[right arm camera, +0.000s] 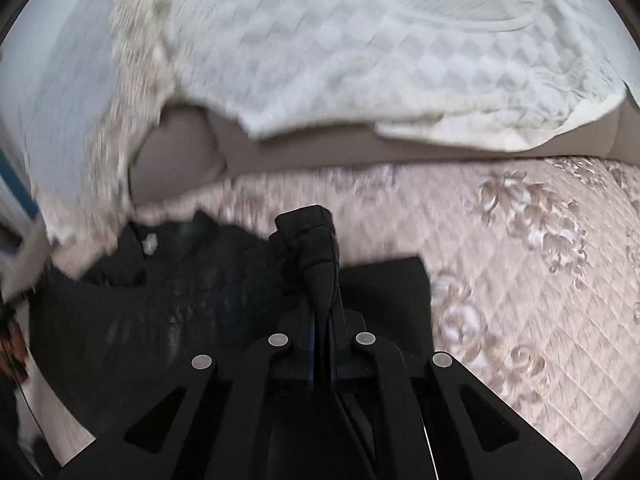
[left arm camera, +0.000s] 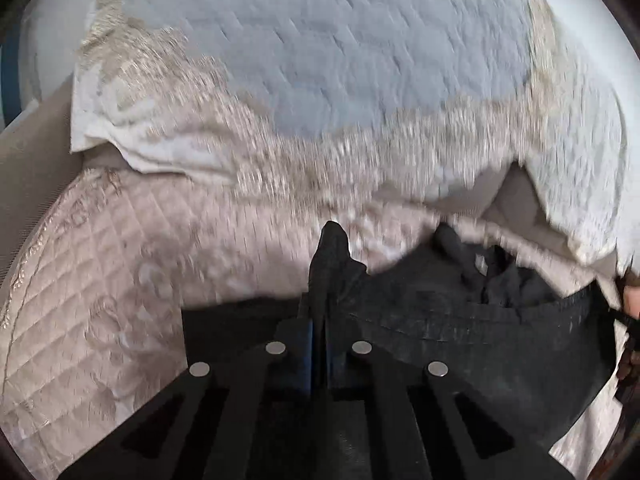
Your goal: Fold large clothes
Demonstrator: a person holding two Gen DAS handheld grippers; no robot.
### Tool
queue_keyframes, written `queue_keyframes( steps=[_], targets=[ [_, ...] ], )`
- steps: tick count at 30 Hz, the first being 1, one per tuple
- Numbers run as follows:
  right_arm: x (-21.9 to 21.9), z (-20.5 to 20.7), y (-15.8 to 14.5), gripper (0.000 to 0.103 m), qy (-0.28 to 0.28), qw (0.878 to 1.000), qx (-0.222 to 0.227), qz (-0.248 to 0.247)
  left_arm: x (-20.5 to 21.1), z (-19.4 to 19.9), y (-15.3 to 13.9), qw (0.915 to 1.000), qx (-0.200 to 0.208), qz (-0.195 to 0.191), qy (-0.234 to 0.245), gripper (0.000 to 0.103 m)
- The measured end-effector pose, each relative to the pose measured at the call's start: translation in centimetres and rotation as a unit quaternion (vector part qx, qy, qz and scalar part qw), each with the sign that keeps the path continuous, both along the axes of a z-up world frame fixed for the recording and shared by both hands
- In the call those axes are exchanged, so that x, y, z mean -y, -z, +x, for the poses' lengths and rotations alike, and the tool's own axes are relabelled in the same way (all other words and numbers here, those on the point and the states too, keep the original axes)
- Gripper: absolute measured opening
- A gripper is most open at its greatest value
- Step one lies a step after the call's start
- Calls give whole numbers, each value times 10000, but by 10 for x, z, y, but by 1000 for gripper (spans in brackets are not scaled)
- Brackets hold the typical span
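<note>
A large black garment (left arm camera: 460, 320) lies on a pink quilted cover, its collar with a small label toward the back. My left gripper (left arm camera: 320, 312) is shut on a pinched fold of the black garment, which sticks up past the fingertips. In the right wrist view the same black garment (right arm camera: 168, 304) spreads to the left. My right gripper (right arm camera: 322, 312) is shut on another bunched part of it, a padded fold that rises above the closed jaws. Both views are motion-blurred.
The pink quilted cover (left arm camera: 100, 300) with floral embroidery (right arm camera: 532, 208) lies under the garment. Behind it a white quilted cover with lace edging (left arm camera: 320, 60) drapes over beige back cushions (right arm camera: 180, 148). A hand (left arm camera: 632, 296) shows at the right edge of the left wrist view.
</note>
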State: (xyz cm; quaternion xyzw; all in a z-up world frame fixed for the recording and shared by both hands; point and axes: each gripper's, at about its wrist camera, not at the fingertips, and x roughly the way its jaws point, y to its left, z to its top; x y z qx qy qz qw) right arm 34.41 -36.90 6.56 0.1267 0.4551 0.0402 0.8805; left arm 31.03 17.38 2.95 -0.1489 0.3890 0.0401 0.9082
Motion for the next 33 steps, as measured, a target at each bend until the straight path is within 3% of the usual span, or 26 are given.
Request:
queue_keyframes(
  steps=[2, 6, 9, 11, 13, 15, 18, 21, 25, 27, 29, 31, 33],
  targets=[
    [0, 12, 13, 4, 119, 9998, -121, -74, -3, 9, 5, 9999, 26, 55, -140, 4],
    [-6, 32, 50, 9, 214, 9975, -608, -285, -5, 35, 40, 9977, -359, 287, -492, 5],
    [-5, 35, 54, 17, 209, 9971, -697, -228, -3, 45, 59, 9950, -633, 488, -592, 11],
    [-3, 28, 45, 25, 291, 9975, -626, -140, -3, 42, 52, 9952, -609, 485, -597, 12],
    [6, 6, 26, 41, 315, 9988, -352, 112, -5, 29, 39, 9963, -526, 345, -592, 14],
    [14, -19, 15, 63, 368, 9987, -175, 298, -11, 6, 27, 9972, -430, 119, -593, 26],
    [31, -71, 11, 66, 669, 9962, -92, 548, -23, -39, 18, 9966, -289, -90, -769, 54],
    [48, -126, 26, 67, 1146, 9871, -276, 1081, -30, -90, 26, 9940, -300, -571, -888, 60],
    [51, -179, 51, 72, 1464, 9664, -450, 2063, -27, -144, 46, 9812, -447, -1485, -1144, 63],
    [44, -179, 53, 72, 1389, 9665, -390, 2121, -22, -155, 58, 9757, -460, -1773, -1201, 69],
    [40, -165, 52, 72, 1328, 9666, -311, 2171, -17, -154, 58, 9770, -329, -1693, -1253, 74],
    [41, -145, 61, 72, 1311, 9576, -362, 2538, -15, -143, 57, 9738, -270, -1826, -1327, 81],
    [37, -134, 67, 72, 1420, 9584, -397, 2444, -13, -128, 60, 9731, -285, -1867, -1321, 81]
  ],
)
